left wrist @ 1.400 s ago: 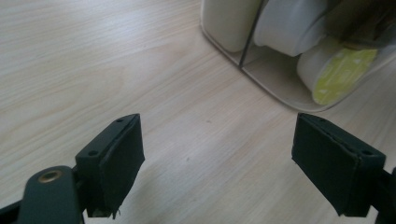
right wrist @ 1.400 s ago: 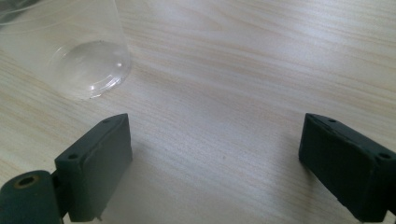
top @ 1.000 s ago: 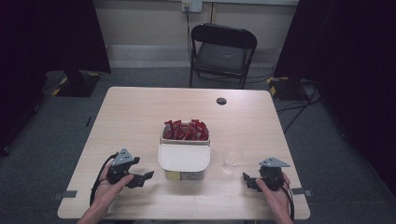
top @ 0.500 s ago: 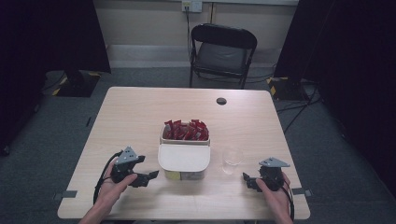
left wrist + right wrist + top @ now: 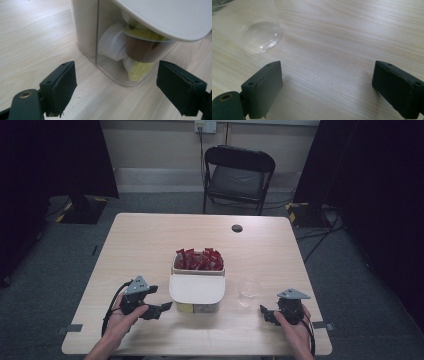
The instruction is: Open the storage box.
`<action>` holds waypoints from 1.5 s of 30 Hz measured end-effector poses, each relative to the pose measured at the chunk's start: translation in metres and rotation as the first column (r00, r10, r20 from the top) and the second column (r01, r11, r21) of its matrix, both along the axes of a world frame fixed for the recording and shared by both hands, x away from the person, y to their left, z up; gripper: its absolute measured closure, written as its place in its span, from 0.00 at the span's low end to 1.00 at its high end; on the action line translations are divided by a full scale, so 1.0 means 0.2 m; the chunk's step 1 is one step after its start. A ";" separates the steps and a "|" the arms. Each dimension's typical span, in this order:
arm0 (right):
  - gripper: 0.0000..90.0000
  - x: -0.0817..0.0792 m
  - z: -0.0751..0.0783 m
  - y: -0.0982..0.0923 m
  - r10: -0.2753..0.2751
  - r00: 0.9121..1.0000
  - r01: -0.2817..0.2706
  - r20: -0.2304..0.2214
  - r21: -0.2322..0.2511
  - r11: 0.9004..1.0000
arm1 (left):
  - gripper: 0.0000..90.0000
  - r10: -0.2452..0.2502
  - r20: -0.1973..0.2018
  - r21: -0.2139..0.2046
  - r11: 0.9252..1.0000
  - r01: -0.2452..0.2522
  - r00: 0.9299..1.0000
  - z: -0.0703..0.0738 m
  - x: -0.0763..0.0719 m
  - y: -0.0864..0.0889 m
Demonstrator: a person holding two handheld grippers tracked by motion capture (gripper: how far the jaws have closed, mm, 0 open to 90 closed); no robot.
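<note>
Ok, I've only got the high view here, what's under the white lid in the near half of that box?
Observer: Through the clear wall of the box, the left gripper view shows small capsules, some with yellow-green tops.
Operator: Is the left gripper open?
Observer: Yes. The left gripper has its fingers spread wide, pointing at the box's near corner, touching nothing.
Operator: And the right one?
Observer: The right gripper is open too, over bare table; the clear cup stands beyond its left finger, apart from it.
</note>
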State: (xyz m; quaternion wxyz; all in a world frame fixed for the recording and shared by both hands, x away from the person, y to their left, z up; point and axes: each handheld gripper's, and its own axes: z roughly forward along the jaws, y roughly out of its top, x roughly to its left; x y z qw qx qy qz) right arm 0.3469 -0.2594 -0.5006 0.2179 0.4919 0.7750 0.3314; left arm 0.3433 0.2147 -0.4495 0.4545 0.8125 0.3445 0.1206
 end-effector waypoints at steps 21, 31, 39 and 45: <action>0.10 0.00 0.00 0.00 -0.001 1.000 0.001 -0.001 0.001 1.000 | 0.17 -0.021 0.020 -0.031 0.999 0.022 1.000 0.05 0.02 -0.04; 0.10 0.00 0.00 0.00 0.000 1.000 0.000 -0.001 0.001 1.000 | 0.17 -0.031 0.033 -0.040 0.999 0.032 0.999 0.09 0.02 -0.05; 0.10 0.00 0.00 0.00 0.004 1.000 -0.004 -0.001 0.000 1.000 | 0.17 -0.036 0.051 -0.057 0.998 0.038 0.998 0.13 0.02 -0.05; 0.10 0.00 0.00 0.00 0.004 1.000 -0.004 -0.001 0.000 1.000 | 0.17 -0.040 0.053 -0.067 0.997 0.043 0.998 0.15 0.03 -0.06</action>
